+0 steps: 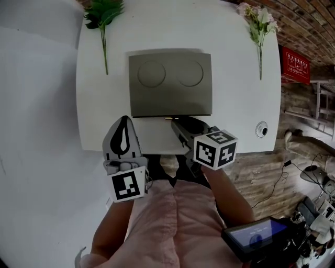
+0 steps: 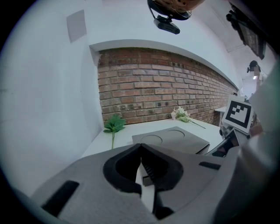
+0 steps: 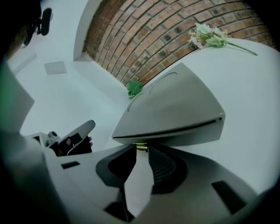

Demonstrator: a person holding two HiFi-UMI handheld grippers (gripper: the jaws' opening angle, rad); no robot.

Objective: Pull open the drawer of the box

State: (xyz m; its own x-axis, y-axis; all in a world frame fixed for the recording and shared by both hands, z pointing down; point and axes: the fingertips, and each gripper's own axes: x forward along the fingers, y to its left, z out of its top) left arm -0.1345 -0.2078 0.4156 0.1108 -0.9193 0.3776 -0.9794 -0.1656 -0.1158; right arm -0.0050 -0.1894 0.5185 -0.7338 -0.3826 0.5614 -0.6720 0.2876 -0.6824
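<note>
My right gripper (image 3: 141, 151) is reached forward over the near edge of the white table (image 1: 235, 115), its marker cube towards me and the forearm (image 1: 230, 201) stretched out behind it. Its jaws stand parted, with the small brass pull (image 3: 141, 148) of the drawer (image 3: 175, 136) sitting between their tips; I see no firm pinch on it. The drawer front lies flush under the lid of the grey box (image 1: 170, 84), which sits in the middle of the table with two round recesses in its top.

My left gripper (image 2: 140, 151) hangs back, close to my body and just off the table's near edge. It points towards the box's left corner, with its jaws closed together and nothing between them. From the right gripper view I see it to the left, well apart from the box.

At the table's far side lie a green leafy sprig (image 1: 103, 15) on the left and a pale flower stem (image 1: 258, 23) on the right.
</note>
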